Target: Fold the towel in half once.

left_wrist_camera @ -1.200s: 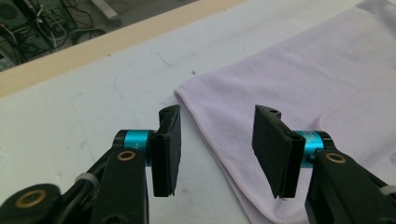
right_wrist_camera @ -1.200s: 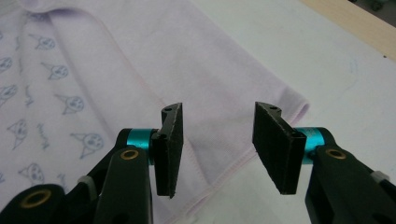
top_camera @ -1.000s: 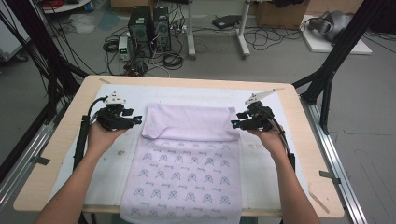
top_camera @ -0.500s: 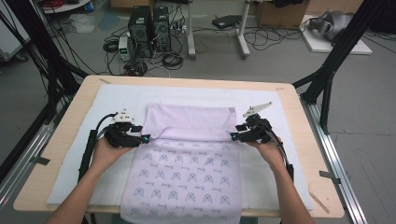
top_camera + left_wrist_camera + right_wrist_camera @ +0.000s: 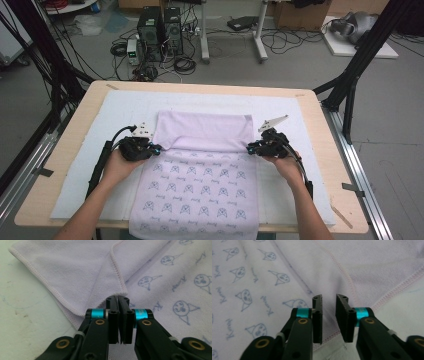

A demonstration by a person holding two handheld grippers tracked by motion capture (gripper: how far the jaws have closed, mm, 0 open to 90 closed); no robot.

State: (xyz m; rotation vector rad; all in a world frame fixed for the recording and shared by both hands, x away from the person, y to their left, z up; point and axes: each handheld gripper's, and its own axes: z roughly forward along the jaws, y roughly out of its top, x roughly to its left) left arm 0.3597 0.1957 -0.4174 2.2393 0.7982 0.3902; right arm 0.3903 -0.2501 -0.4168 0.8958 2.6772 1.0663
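A lilac towel [image 5: 202, 192] printed with small faces lies on the white mat, hanging over the table's front edge. Its far end is folded toward me, so a plain-backed flap [image 5: 202, 131] covers the upper part. My left gripper [image 5: 159, 148] sits at the flap's left corner. In the left gripper view its jaws [image 5: 118, 298] are shut on the hemmed corner [image 5: 117, 277]. My right gripper [image 5: 250, 147] is at the flap's right corner. In the right gripper view [image 5: 329, 298] it is open, with the towel [image 5: 262, 277] lying flat under the gap.
A white mat [image 5: 125, 107] covers most of the wooden table [image 5: 75, 130]. Black frame posts [image 5: 350, 85] stand off the right and left sides. Computers and cables [image 5: 160, 30] sit on the floor beyond the far edge.
Both grippers moved toward me, drawing the folded flap farther down over the printed side. The right gripper's jaws now stand apart.
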